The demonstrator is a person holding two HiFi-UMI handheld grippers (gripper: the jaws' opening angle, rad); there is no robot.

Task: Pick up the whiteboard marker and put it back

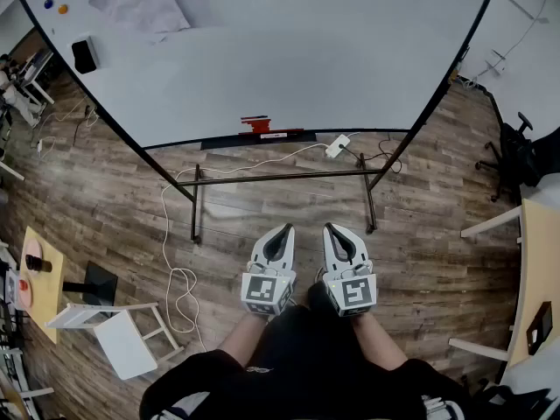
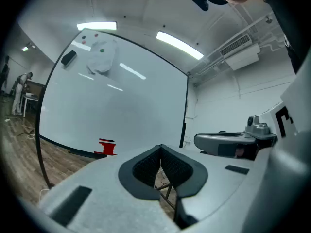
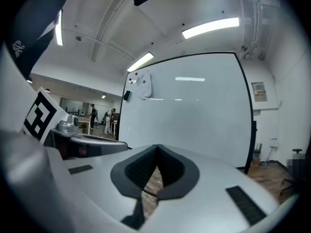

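A red marker-like item (image 1: pixel 256 127) lies on the black tray (image 1: pixel 293 135) at the bottom edge of the big whiteboard (image 1: pixel 289 51); it also shows in the left gripper view as a red marker item (image 2: pixel 107 147). Both grippers are held side by side close to the person's body, well short of the board. My left gripper (image 1: pixel 282 232) is shut with nothing in it, and its pads (image 2: pixel 146 166) meet at the tip. My right gripper (image 1: pixel 333 230) is shut and empty too, pads (image 3: pixel 167 168) touching.
The whiteboard stands on a black floor frame (image 1: pixel 280 179). A white cable and adapter (image 1: pixel 338 145) trail over the wooden floor. A black eraser (image 1: pixel 84 55) and a white cloth (image 1: pixel 140 3) hang on the board. A white chair (image 1: pixel 122 335) stands lower left, a desk (image 1: pixel 538 278) at right.
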